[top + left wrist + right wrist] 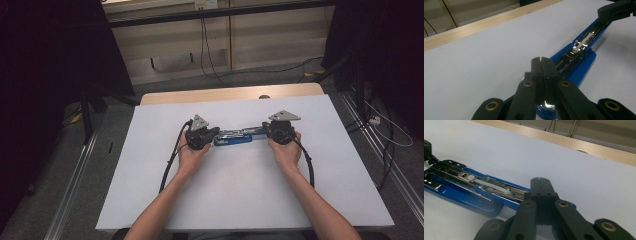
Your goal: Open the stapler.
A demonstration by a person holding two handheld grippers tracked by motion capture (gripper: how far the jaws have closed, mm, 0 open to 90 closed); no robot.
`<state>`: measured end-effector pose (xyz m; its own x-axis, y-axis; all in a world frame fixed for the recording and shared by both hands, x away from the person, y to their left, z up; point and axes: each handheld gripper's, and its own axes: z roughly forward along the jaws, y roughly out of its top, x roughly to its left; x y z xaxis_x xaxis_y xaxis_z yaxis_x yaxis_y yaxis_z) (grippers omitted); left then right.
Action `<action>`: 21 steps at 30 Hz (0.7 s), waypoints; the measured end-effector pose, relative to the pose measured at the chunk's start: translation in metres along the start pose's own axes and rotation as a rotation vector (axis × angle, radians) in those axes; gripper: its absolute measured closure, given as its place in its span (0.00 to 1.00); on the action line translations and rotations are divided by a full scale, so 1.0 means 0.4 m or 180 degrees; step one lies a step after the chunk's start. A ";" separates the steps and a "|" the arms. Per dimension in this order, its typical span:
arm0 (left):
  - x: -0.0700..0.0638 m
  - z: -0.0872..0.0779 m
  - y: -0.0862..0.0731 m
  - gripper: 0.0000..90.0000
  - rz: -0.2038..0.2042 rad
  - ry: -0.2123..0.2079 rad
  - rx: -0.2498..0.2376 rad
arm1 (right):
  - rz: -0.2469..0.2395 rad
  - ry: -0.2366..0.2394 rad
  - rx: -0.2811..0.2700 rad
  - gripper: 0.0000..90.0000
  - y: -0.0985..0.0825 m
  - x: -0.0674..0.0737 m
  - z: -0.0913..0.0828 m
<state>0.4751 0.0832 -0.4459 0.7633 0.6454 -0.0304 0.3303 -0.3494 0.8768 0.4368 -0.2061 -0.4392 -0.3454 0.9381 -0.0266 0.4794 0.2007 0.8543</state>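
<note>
Blue stapler (234,137) swung open flat on the table (150,165), stretched between left tongs (208,136) and right tongs (266,131), each pressed together over one end, probably to steady the exposed staple channel (584,41) for loading.

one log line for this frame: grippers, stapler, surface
left gripper: shut, at stapler's left end | right gripper: shut, at its right end | blue stapler: opened flat, metal track exposed | white tabletop
</note>
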 end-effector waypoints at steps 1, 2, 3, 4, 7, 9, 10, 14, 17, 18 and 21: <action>0.000 0.000 0.000 0.96 -0.0004 -0.0014 -0.0001 | -0.0013 0.0020 0.0007 1.00 0.000 0.001 0.000; 0.000 0.000 0.002 0.96 0.0014 -0.0014 0.0008 | -0.0025 0.0025 0.0007 1.00 0.000 0.001 0.000; 0.000 -0.001 0.003 0.96 0.0018 -0.0015 -0.0001 | -0.0026 0.0045 0.0003 1.00 0.001 0.001 -0.001; -0.002 -0.002 0.004 0.95 0.0012 -0.0012 0.0006 | -0.0032 0.0052 -0.0001 1.00 0.001 0.001 -0.002; -0.008 -0.005 0.007 0.93 0.0033 0.0004 0.0023 | -0.0033 0.0081 -0.0014 0.99 0.002 0.000 -0.004; -0.009 -0.009 0.009 0.92 0.0026 0.0035 0.0012 | -0.0064 0.0128 -0.0020 0.95 0.004 0.000 -0.006; -0.009 -0.011 0.011 0.90 0.0014 0.0044 0.0003 | -0.0073 0.0167 -0.0027 0.94 0.005 -0.001 -0.007; -0.008 -0.021 0.018 0.78 -0.0052 0.0024 -0.0072 | -0.0087 0.0236 -0.0071 0.90 0.006 -0.004 -0.017; -0.009 -0.027 0.020 0.63 -0.0080 0.0003 -0.0064 | -0.0059 0.0267 -0.0075 0.80 0.004 -0.007 -0.020; -0.009 -0.029 0.020 0.57 -0.0092 0.0027 -0.0058 | -0.0056 0.0254 -0.0061 0.76 0.002 -0.007 -0.021; -0.006 -0.037 0.021 0.48 -0.0106 0.0033 -0.0074 | -0.0054 0.0256 -0.0052 0.64 -0.003 -0.009 -0.023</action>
<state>0.4676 0.0888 -0.4314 0.7461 0.6635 -0.0548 0.3423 -0.3117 0.8864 0.4300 -0.2124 -0.4351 -0.4172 0.9088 0.0000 0.4600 0.2111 0.8625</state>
